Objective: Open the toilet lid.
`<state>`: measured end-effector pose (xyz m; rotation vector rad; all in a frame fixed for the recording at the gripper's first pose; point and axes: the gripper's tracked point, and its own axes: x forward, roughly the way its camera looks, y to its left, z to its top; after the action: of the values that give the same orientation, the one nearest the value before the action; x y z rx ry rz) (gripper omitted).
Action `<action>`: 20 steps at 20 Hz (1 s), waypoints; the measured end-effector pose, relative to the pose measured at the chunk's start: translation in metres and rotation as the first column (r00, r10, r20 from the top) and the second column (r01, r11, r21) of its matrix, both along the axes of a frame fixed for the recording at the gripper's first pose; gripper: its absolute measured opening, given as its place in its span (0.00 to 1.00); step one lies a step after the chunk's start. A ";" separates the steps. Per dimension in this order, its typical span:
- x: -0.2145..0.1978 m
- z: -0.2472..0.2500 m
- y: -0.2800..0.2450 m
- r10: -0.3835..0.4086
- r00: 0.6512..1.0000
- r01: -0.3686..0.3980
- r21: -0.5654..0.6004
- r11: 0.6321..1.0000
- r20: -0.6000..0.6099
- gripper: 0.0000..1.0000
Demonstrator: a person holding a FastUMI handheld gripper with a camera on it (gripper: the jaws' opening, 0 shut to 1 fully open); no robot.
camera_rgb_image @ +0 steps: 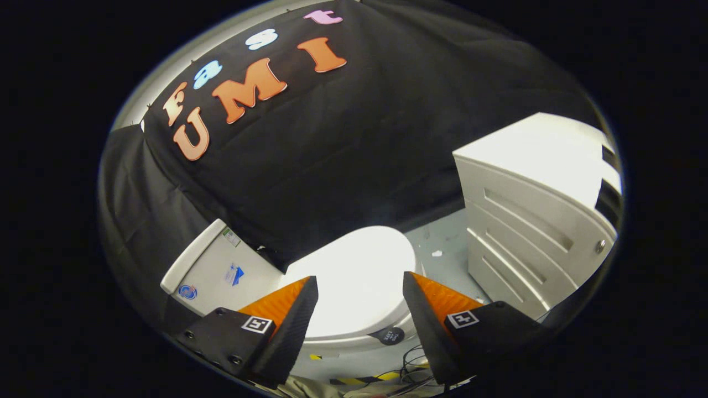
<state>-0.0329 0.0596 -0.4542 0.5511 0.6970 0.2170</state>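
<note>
We see black cloth (332, 149) as the booth wall, white drawer cabinet (531, 221) to one side on pale grey floor (442, 243) — cables (412, 365) & striped tape (359, 380) nr the fingers.

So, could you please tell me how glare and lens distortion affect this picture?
In the gripper view the closed toilet lid is washed out by glare, its surface detail lost; the cabinet top is overexposed too; fisheye bends and tilts the scene; the open tongs stay sharp, apart above the lid.
</note>
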 end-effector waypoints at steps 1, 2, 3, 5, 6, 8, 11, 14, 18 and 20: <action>-0.003 -0.015 0.000 -0.004 0.999 0.005 0.022 1.000 -0.036 0.99; -0.005 -0.032 0.002 -0.003 0.998 0.005 0.034 0.999 -0.069 0.99; -0.009 -0.048 0.005 0.006 0.995 -0.001 0.044 0.999 -0.099 0.99; -0.018 -0.075 0.010 0.019 0.987 -0.005 0.085 0.996 -0.159 0.99; -0.025 -0.091 0.011 0.024 0.980 -0.005 0.097 0.995 -0.198 0.99; -0.038 -0.117 0.013 0.042 0.963 -0.010 0.119 0.993 -0.266 0.99; -0.049 -0.141 0.027 0.075 0.938 0.000 0.217 0.976 -0.340 0.96; -0.059 -0.169 0.028 0.104 0.915 -0.001 0.256 0.967 -0.390 0.87; -0.056 -0.181 0.033 0.090 0.894 0.067 0.330 0.942 -0.438 0.73; -0.052 -0.179 0.039 0.087 0.894 0.094 0.375 0.922 -0.439 0.44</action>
<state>-0.0846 0.0986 -0.6335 1.0046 1.1152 0.2281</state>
